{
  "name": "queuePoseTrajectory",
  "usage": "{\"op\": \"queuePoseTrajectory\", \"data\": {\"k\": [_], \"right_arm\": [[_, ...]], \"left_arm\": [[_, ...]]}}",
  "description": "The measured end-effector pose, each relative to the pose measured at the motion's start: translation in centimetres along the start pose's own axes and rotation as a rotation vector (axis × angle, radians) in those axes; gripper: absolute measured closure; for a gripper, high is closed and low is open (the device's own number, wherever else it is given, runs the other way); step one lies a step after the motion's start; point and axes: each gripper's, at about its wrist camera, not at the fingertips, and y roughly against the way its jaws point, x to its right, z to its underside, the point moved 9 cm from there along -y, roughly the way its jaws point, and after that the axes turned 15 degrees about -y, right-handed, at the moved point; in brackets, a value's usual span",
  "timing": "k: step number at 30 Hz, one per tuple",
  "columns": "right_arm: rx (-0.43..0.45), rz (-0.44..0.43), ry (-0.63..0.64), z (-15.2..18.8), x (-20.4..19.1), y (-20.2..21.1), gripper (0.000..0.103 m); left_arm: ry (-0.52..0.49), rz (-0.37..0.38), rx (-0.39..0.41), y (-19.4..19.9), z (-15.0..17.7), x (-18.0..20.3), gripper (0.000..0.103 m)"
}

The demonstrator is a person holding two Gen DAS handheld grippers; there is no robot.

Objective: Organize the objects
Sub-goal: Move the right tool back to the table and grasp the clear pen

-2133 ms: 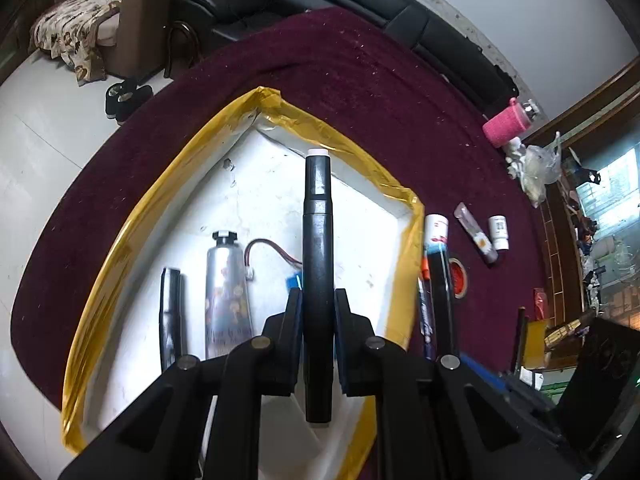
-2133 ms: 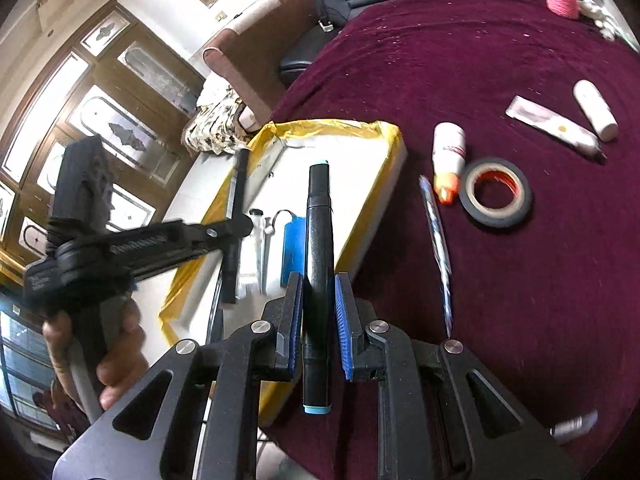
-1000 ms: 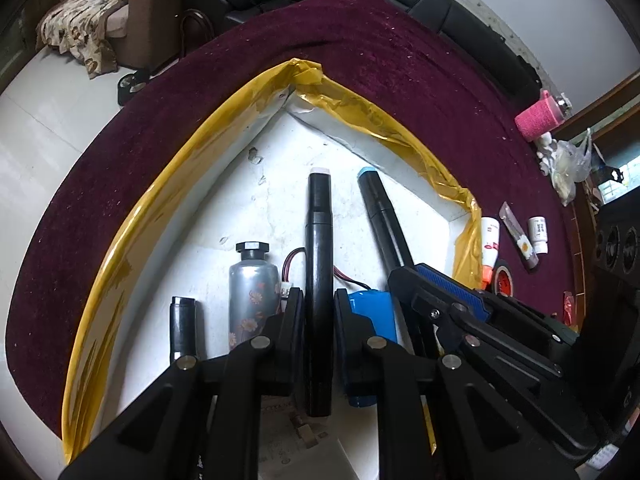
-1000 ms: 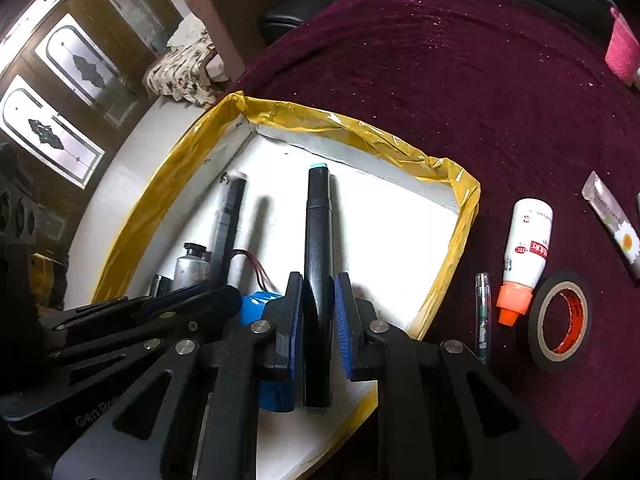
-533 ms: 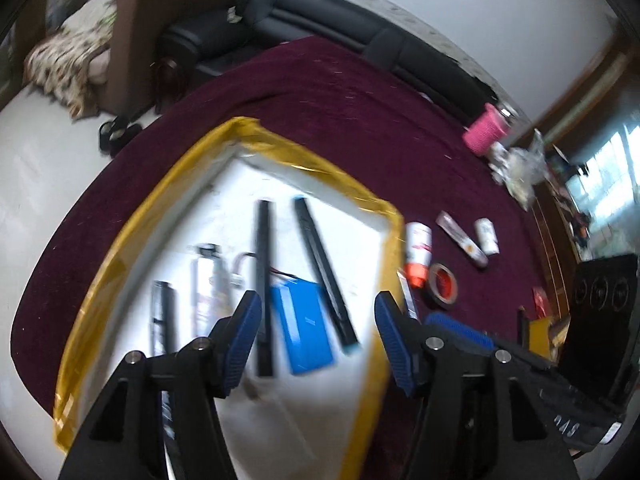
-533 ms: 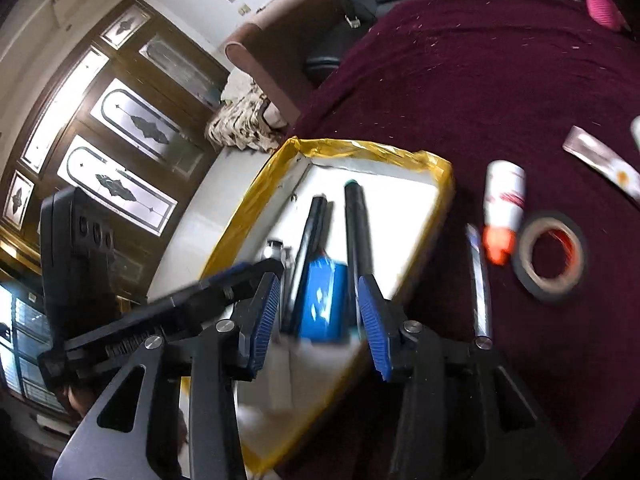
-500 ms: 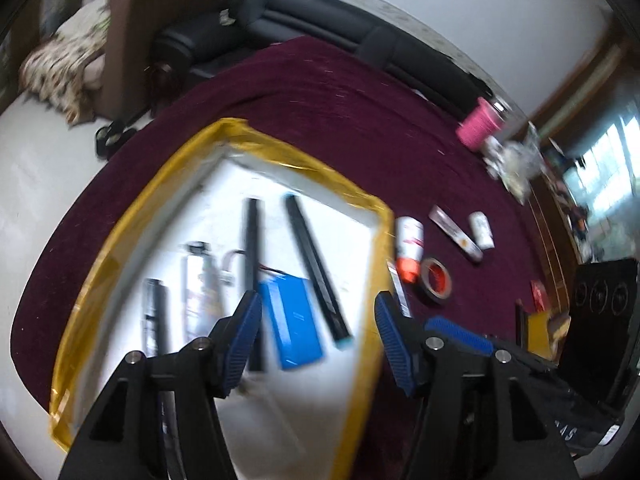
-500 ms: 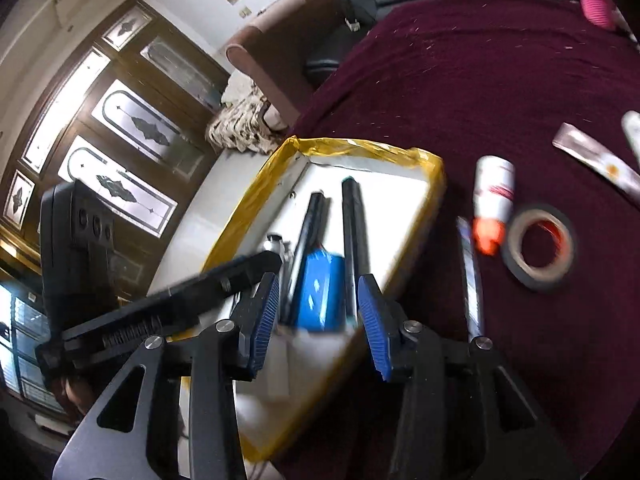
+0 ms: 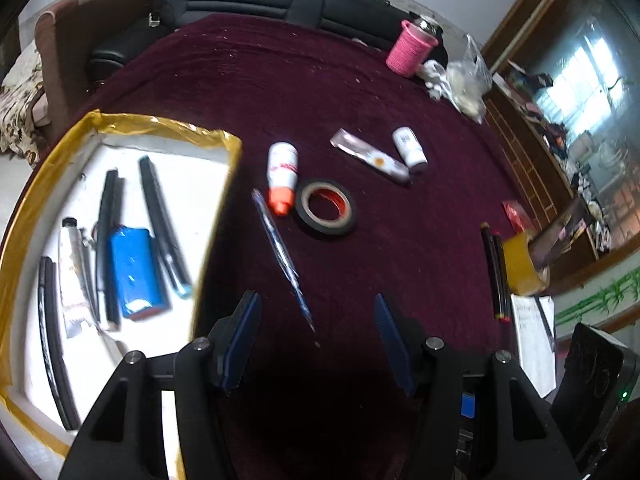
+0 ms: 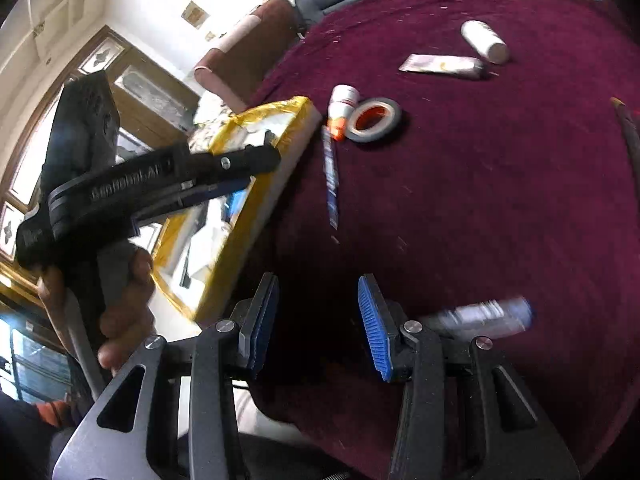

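Observation:
My left gripper (image 9: 316, 320) is open and empty above the maroon cloth, just right of the yellow-rimmed white tray (image 9: 168, 128). The tray holds two black markers (image 9: 160, 208), a blue battery pack (image 9: 134, 268), a silver tube (image 9: 72, 272) and a black pen. A blue pen (image 9: 282, 252) lies on the cloth just ahead of the left gripper. My right gripper (image 10: 318, 316) is open and empty over the cloth; the left gripper's body (image 10: 160, 184) shows at its left over the tray (image 10: 276, 152).
On the cloth lie a white bottle with orange cap (image 9: 282, 172), a black tape roll (image 9: 326, 208), a flat tube (image 9: 370, 156), a small white bottle (image 9: 410, 148), a pink cup (image 9: 410, 48), a yellow tape roll (image 9: 520, 264). A blurred cylinder (image 10: 480, 316) lies by my right gripper.
Both grippers have opened and let go of their black markers, which now lie in the tray. Both have drawn back and swung right, off the tray and over the cloth.

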Motion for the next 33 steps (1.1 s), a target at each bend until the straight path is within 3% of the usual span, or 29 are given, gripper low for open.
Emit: {"op": "queuePoseTrajectory", "data": {"k": [6,8,14,20,23,26,29,33], "right_arm": [[0.039,0.11,-0.107,1.7,4.6,2.1,0.062],[0.058,0.164,-0.155,1.0,6.0,2.1,0.062],[0.101,0.219,-0.239,-1.6,7.1,1.1,0.062],[0.112,0.296,-0.165,-3.3,6.3,-1.0,0.068],[0.106,0.229,-0.184,-2.8,6.6,-0.1,0.068],[0.146,0.142,-0.096,-2.8,5.8,2.2,0.068],[0.191,0.184,-0.015,-4.4,6.2,3.4,0.067],[0.097,0.234,0.069,-4.8,7.1,1.3,0.066]], "left_arm": [[-0.004,-0.008,-0.017,0.2,1.2,1.0,0.044],[-0.005,-0.01,-0.021,0.5,1.5,1.0,0.044],[-0.008,-0.037,-0.035,0.3,1.4,0.4,0.044],[-0.014,-0.051,-0.051,-0.9,-0.1,0.5,0.044],[-0.018,-0.054,-0.06,-1.7,-1.1,0.5,0.044],[-0.035,-0.053,-0.07,-2.7,-2.0,0.7,0.044],[-0.035,-0.05,-0.082,-4.0,-2.9,0.9,0.044],[-0.039,-0.045,-0.11,-5.6,-3.5,0.9,0.044]]}}
